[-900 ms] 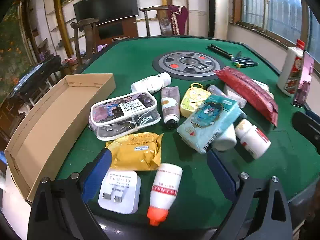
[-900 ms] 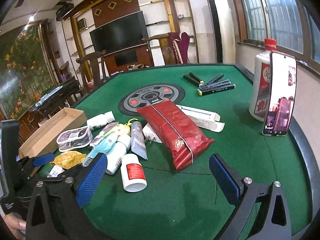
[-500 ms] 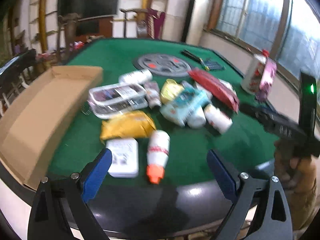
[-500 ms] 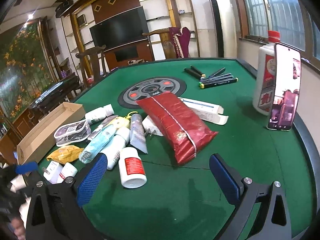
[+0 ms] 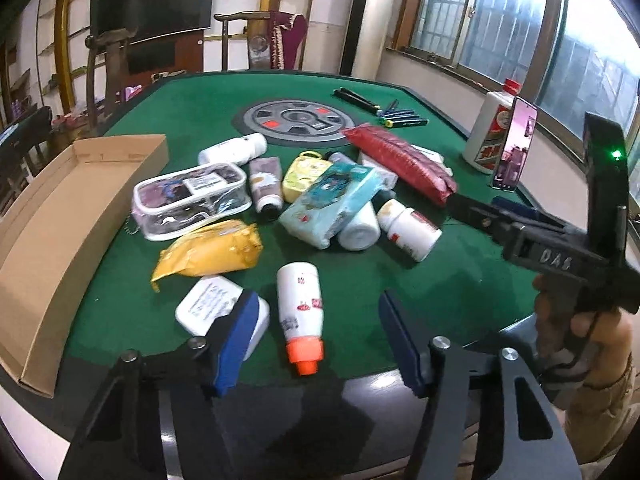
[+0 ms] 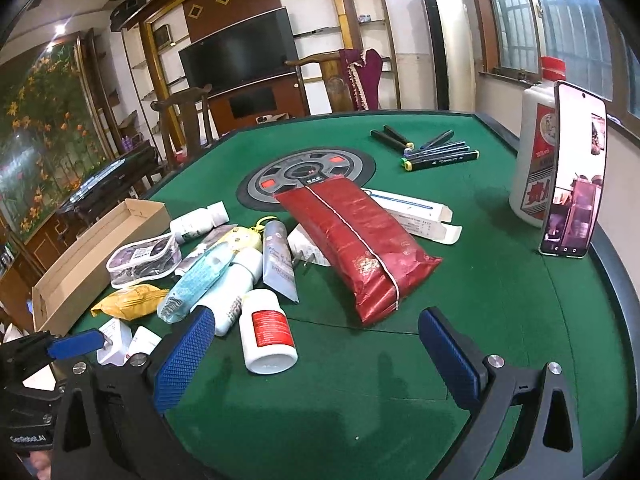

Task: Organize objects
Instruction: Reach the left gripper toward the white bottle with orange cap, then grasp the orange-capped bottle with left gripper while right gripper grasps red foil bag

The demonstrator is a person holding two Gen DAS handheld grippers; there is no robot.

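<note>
A pile of toiletries and packets lies on the green table (image 5: 460, 288). My left gripper (image 5: 316, 308) is open at the near edge, its jaws partly narrowed. A white bottle with an orange cap (image 5: 300, 300) lies between the fingers, untouched by the pads. The left finger overlaps a white charger plug (image 5: 208, 304). My right gripper (image 6: 316, 320) stands wide open and empty, just short of a white pill bottle (image 6: 268, 328) and a red packet (image 6: 352, 240). An open cardboard box (image 5: 60, 216) sits at the left.
A yellow packet (image 5: 208, 252), a clear pouch (image 5: 188, 196) and a teal tissue pack (image 5: 332, 204) crowd the middle. Several markers (image 6: 436, 152) lie at the back. A white liquor bottle (image 6: 532, 152) with a phone (image 6: 576, 172) leaning on it stands at the right rim.
The left gripper's jaws have narrowed and it has come in over the orange-capped bottle. The right gripper has edged slightly towards the pill bottle, still wide open.
</note>
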